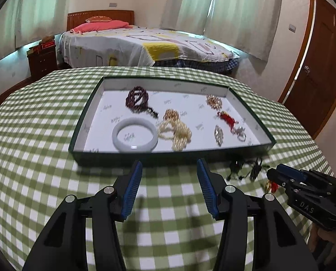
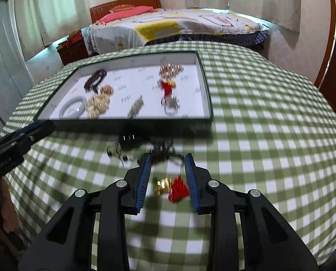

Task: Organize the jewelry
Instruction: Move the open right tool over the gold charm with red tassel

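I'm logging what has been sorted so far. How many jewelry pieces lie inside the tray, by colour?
Inside the tray:
White bangle: 1
Dark red bead string: 1
Gold or cream pieces: 3
Red tasselled charm: 1
Silver pieces: 2
Total: 8

Both grippers are built from matte black plastic linkage arms, joined by round silver screws. Each finger is lined with a ribbed blue pad (image 1: pixel 131 189). On the right gripper (image 1: pixel 272 173), seen at the right edge of the left view, white "DAS" lettering is printed. Bare skin is glimpsed beneath it.
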{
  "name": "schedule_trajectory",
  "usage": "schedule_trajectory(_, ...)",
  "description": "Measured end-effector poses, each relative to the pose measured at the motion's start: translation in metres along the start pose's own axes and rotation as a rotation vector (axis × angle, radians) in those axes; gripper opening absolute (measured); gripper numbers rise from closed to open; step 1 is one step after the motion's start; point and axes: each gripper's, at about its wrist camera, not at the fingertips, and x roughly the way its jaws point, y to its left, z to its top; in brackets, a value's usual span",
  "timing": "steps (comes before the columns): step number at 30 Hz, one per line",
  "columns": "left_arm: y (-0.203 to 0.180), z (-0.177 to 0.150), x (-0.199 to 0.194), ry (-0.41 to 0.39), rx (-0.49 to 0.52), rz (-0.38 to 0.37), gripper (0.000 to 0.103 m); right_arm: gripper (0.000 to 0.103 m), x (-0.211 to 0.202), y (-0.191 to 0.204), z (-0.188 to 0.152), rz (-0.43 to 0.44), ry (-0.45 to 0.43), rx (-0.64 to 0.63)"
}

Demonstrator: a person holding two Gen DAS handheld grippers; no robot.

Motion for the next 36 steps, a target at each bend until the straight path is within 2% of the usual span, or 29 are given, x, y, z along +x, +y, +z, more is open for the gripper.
schedule_trajectory(6,-0.002,-0.011,0.000,0.025,-0.001,0.000,0.050,0.031,0.004,-0.001,-0.008,0.005,0.017,0.009)
schedule_trajectory(24,-0.008,-0.013,0.002,0.041,0.012,-0.008,0.050,0.031,-0.001,-0.007,-0.018,0.008,0.038,0.030)
schedule_trajectory(36,-0.006,-0.013,0.002,0.036,-0.005,-0.016,0.050,0.031,-0.014,-0.010,-0.010,-0.005,0.066,-0.032)
